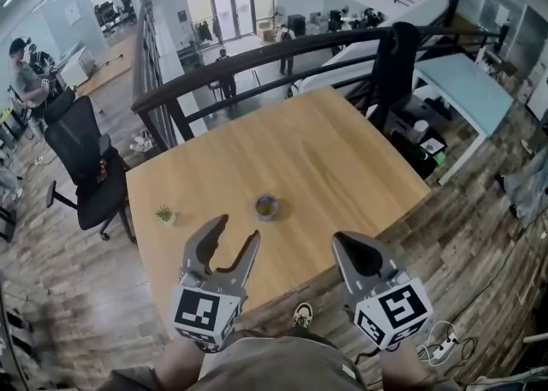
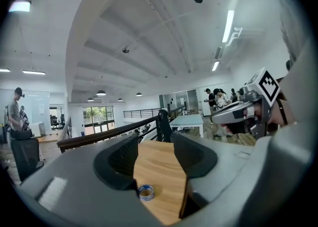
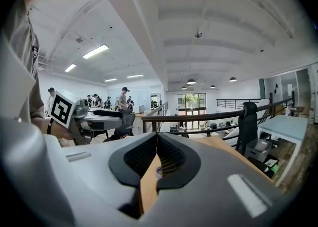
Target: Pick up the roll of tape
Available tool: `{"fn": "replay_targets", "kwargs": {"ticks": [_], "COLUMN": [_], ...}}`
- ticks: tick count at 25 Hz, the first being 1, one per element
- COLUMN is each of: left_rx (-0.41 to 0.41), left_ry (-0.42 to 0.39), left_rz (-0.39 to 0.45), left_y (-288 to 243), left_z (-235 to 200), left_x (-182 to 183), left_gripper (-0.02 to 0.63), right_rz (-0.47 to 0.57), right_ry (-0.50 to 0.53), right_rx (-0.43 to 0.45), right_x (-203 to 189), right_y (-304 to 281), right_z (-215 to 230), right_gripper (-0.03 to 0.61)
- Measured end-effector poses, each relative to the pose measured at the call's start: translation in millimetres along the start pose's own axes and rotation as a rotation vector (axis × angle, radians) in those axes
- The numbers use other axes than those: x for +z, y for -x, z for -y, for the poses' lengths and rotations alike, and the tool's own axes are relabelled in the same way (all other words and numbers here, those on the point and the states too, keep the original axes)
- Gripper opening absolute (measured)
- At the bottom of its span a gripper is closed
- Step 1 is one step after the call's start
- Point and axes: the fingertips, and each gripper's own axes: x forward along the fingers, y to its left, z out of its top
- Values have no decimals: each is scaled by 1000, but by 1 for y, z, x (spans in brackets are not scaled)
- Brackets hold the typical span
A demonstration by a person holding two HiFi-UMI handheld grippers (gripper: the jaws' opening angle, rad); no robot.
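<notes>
- Blue roll of tape [image 1: 266, 207] lies flat on the wooden table [image 1: 342, 167], near its front middle.
- Left gripper [image 1: 238, 228] hovers just on the near side of it, jaws spread and holding nothing.
- Right gripper [image 1: 342, 239] hangs further right, jaws pressed together.
- Small potted plant [image 1: 164, 214] stands left of the tape.

No words, numbers or brand names are legible anywhere. The only print is black-and-white square patterns on the cube of the left gripper [image 1: 239, 228], lower left, and of the right gripper [image 1: 341, 239], lower right.
</notes>
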Motion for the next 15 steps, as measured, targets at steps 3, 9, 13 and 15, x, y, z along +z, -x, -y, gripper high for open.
{"fn": "replay_targets", "kwargs": {"ticks": [3,9,13,15], "left_rx": [31,66,87,92], "left_ry": [1,-7,-6,-2], "left_rz": [-12,-44,-57,-69], "left_y": [-20,-46,-52,-54], "left_z": [2,5,-2,-5], "left_x": [-1,-8,-10,-14], "left_gripper": [221,221,221,221], "right_rz": [-1,-6,-18,-17], "right_ry": [10,-3,-16,-24], "right_rx": [28,69,87,90], "right_x": [2,-5,-7,-5], "right_y": [-10,-28,-38,-43], "right_z": [24,52,55,57], "right_gripper": [11,11,11,11]}}
